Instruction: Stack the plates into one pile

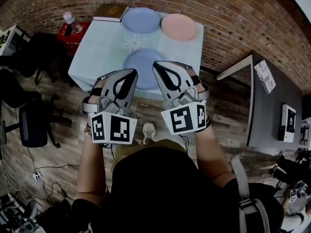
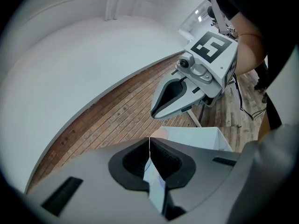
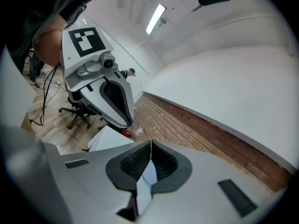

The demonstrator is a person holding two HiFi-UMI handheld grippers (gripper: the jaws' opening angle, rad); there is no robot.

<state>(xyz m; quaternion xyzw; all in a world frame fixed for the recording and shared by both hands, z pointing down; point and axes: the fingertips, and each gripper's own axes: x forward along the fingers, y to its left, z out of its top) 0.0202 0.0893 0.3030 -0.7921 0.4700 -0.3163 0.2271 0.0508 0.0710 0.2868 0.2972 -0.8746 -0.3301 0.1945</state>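
Head view: near blue plate (image 1: 143, 62) on table (image 1: 97, 57) shows btwn tips of left gripper (image 1: 130, 76) & right gripper (image 1: 159, 69); other blue plate (image 1: 141, 19), pink plate (image 1: 179, 26) at far edge. Left gripper view: jaws pressed together, nothing held. Right gripper view: same, plus bottle (image 3: 138, 132) that left gripper view misses.
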